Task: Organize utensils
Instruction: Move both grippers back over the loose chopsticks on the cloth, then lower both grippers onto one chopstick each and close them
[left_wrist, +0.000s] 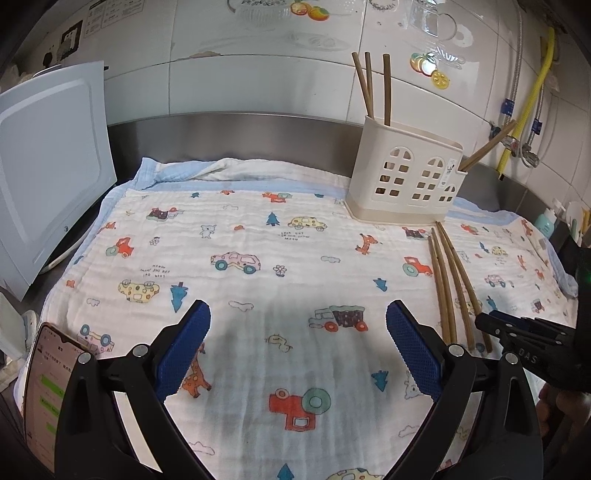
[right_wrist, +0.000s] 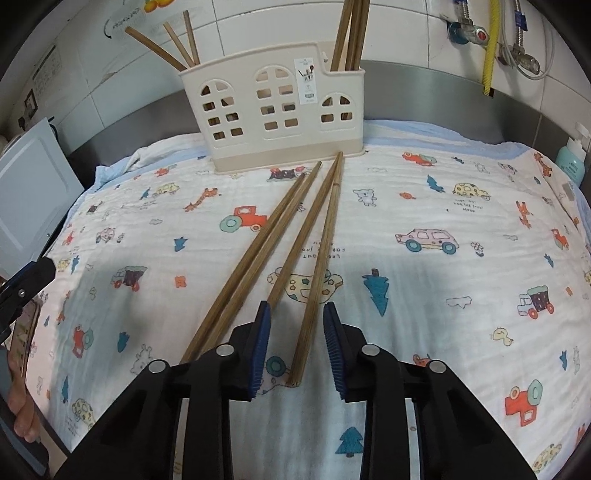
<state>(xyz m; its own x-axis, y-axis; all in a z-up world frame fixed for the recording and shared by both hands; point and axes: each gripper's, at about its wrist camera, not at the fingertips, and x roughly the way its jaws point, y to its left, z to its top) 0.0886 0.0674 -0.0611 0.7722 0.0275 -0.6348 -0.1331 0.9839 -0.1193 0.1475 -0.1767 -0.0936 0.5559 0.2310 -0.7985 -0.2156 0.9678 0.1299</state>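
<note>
Several brown wooden chopsticks (right_wrist: 291, 236) lie on a cartoon-print cloth (right_wrist: 406, 266), pointing at a cream utensil holder (right_wrist: 273, 107) that has more chopsticks standing in its end compartments. My right gripper (right_wrist: 295, 314) is open, its jaws on either side of the rightmost chopstick's near end (right_wrist: 314, 295), apart from it. My left gripper (left_wrist: 298, 314) is open and empty over the cloth's middle. In the left wrist view the holder (left_wrist: 402, 177) stands at the back right, the loose chopsticks (left_wrist: 450, 280) lie in front of it, and the right gripper (left_wrist: 517, 332) sits at their near ends.
A white board (left_wrist: 48, 166) leans at the left. A phone (left_wrist: 44, 387) lies at the near left edge. A steel backsplash and tiled wall rise behind. Valves and a yellow hose (right_wrist: 491, 44) hang at the back right, by a teal bottle (right_wrist: 570, 162).
</note>
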